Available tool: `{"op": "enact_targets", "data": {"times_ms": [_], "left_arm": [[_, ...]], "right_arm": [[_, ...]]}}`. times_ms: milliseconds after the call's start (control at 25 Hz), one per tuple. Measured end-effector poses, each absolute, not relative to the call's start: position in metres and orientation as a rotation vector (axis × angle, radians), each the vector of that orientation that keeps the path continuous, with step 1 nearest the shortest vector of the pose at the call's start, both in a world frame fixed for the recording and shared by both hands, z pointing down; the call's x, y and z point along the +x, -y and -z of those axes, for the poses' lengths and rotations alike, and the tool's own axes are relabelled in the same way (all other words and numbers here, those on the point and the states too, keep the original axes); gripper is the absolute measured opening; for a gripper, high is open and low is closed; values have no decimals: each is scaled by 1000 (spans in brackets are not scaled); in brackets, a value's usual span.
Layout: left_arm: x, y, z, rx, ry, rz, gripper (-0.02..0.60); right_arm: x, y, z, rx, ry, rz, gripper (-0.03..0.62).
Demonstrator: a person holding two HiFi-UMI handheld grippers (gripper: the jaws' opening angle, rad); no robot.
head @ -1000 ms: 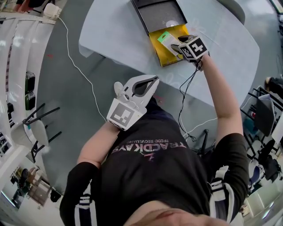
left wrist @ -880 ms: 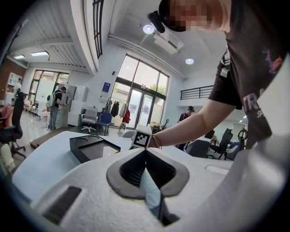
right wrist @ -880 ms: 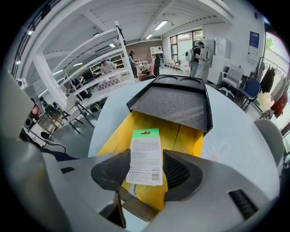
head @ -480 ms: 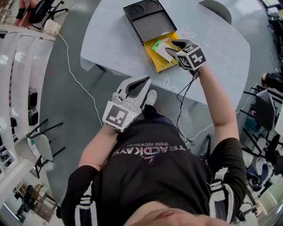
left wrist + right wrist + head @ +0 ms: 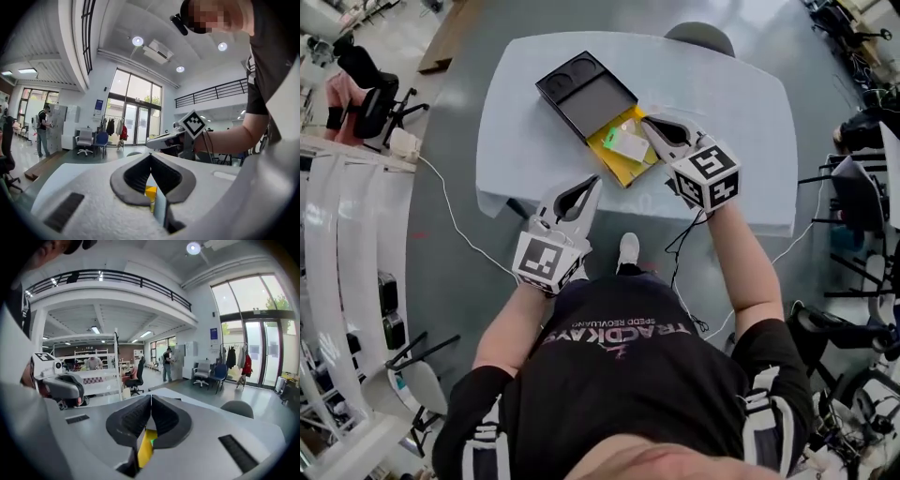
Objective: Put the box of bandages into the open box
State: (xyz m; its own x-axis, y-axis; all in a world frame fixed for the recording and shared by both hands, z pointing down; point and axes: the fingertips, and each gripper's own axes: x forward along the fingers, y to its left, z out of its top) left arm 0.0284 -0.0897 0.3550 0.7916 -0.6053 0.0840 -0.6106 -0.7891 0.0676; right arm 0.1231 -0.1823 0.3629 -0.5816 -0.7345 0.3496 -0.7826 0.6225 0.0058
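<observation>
The open box lies on the pale table (image 5: 741, 103), its black lid (image 5: 586, 92) flipped back and its yellow base (image 5: 619, 161) towards me. The white and green box of bandages (image 5: 628, 145) rests inside the yellow base. My right gripper (image 5: 647, 121) hovers just right of it, its jaws closing fully together with nothing between them. Through its jaws the yellow base (image 5: 145, 451) shows below. My left gripper (image 5: 594, 180) is shut and holds nothing, just short of the table's near edge. From it I see the right gripper (image 5: 161, 140) ahead.
A grey chair (image 5: 698, 36) stands at the table's far side. A white cable (image 5: 450, 220) runs across the floor on the left, past white shelving (image 5: 337, 281) and office chairs (image 5: 366, 80). More furniture crowds the right edge (image 5: 862, 234).
The right gripper has let go of the bandage box inside the yellow base, drawn back to the right and shut. The left gripper has come forward towards the table edge.
</observation>
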Motion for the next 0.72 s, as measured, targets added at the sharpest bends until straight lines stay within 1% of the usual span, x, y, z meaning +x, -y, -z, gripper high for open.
{"op": "enact_targets", "data": {"times_ms": [200, 400, 560, 720], "left_arm": [[18, 88, -325, 2903, 951, -33, 17], [15, 80, -293, 2966, 870, 43, 17], [9, 72, -282, 2961, 812, 86, 17], [5, 68, -283, 2953, 762, 95, 17]], "right_arm": [[123, 139, -300, 1431, 2590, -108, 12], [115, 99, -256, 1588, 2597, -1, 12], [102, 71, -241, 1636, 2569, 54, 12], [93, 53, -245, 1681, 2534, 35, 12]]}}
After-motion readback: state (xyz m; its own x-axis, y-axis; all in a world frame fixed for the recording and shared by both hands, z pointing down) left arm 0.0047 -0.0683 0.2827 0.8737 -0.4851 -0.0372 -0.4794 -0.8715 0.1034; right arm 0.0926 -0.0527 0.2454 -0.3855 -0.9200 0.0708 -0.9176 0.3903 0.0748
